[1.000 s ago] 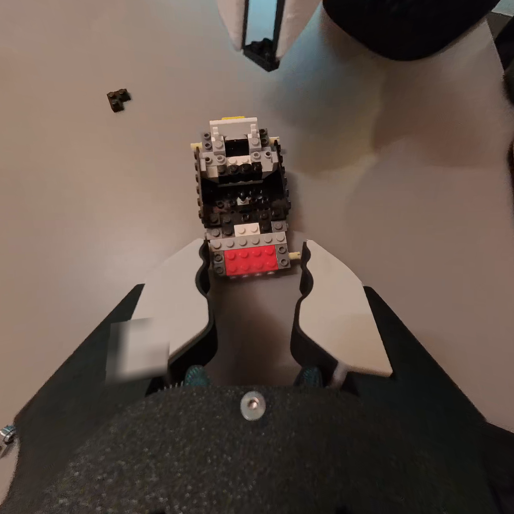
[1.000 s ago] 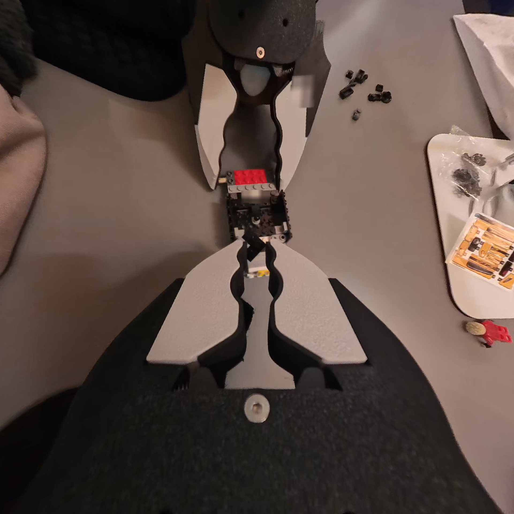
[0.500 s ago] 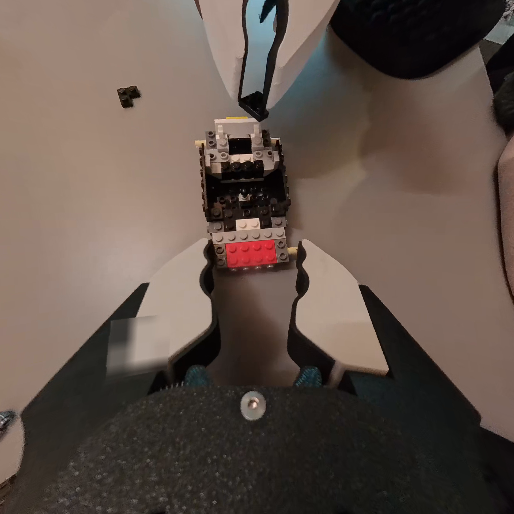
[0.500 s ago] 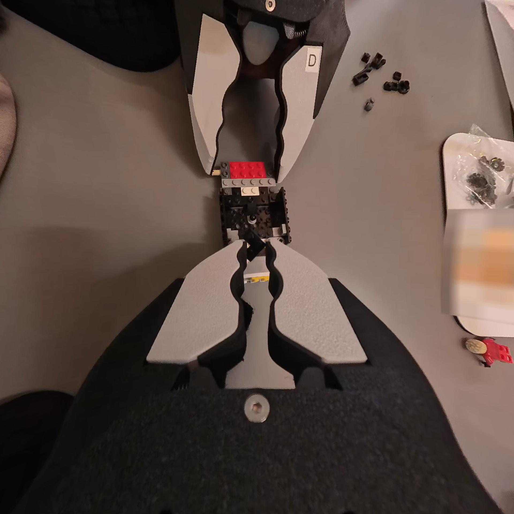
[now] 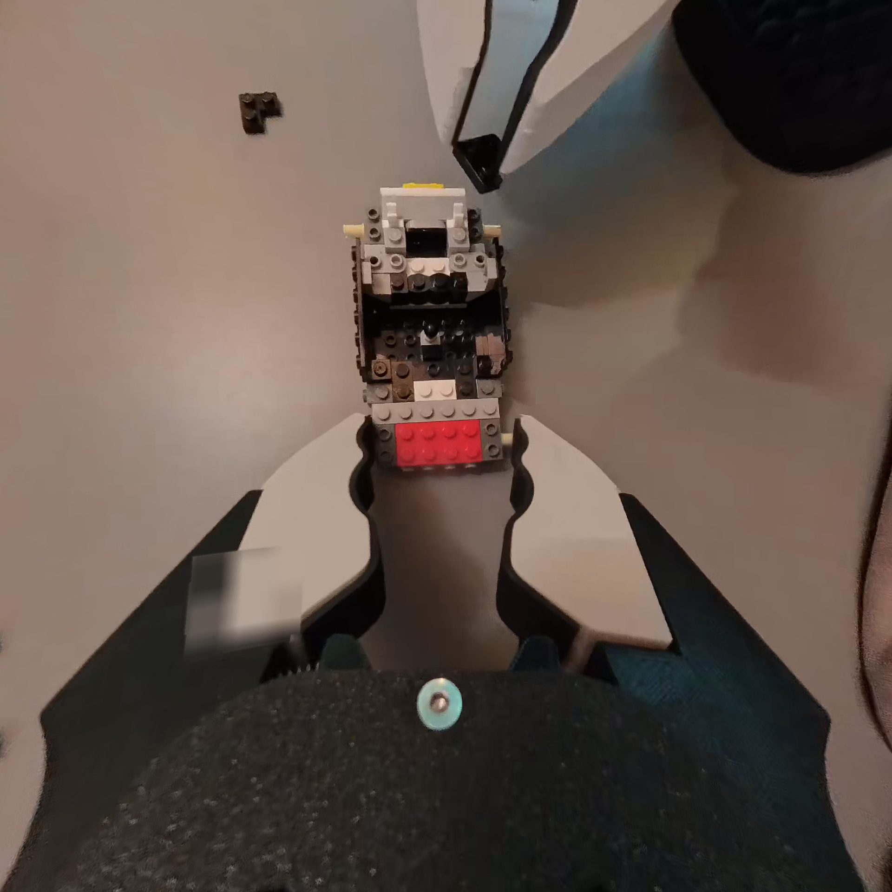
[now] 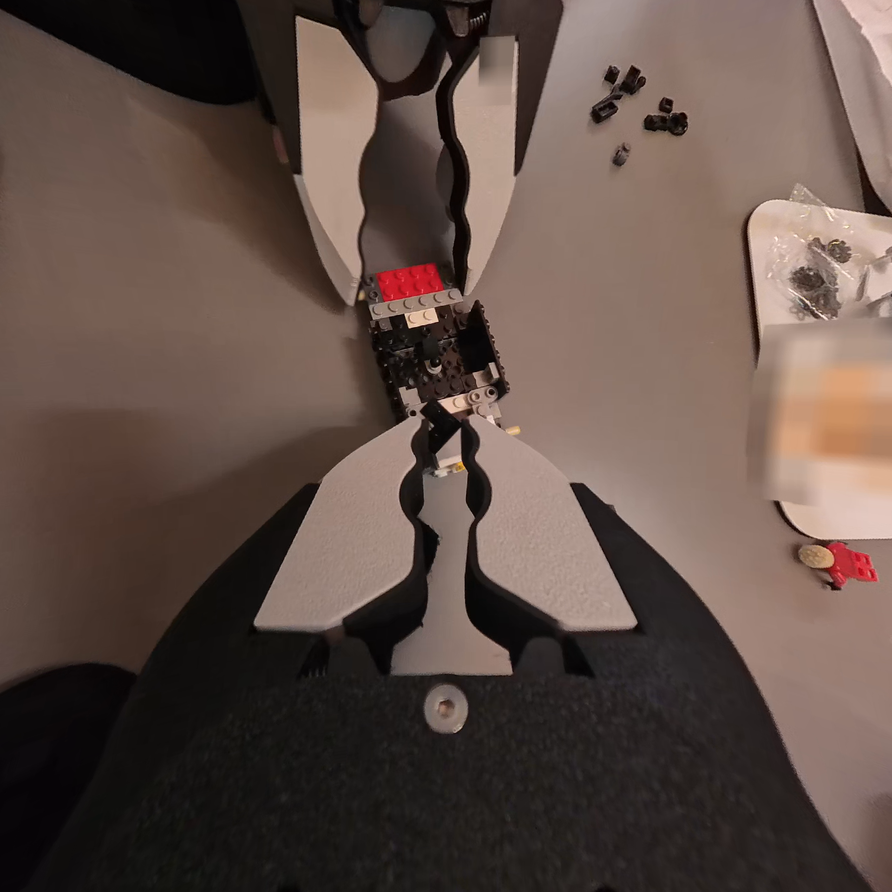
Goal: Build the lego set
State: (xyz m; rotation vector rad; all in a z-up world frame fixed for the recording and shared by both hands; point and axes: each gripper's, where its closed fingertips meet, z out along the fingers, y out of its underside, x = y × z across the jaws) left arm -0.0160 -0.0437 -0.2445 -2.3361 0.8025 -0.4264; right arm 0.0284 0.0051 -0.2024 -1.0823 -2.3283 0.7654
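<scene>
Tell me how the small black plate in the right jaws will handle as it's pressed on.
The black plate looks stiff and thin; probably light. Pinched askew, it may twist or slip. The model looks unclamped, so it might slide.

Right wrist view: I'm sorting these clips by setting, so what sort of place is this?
Probably an indoor hobby or work table: a plain grey tabletop holding a half-built brick model, loose black pieces, and a white tray with bagged parts.
</scene>
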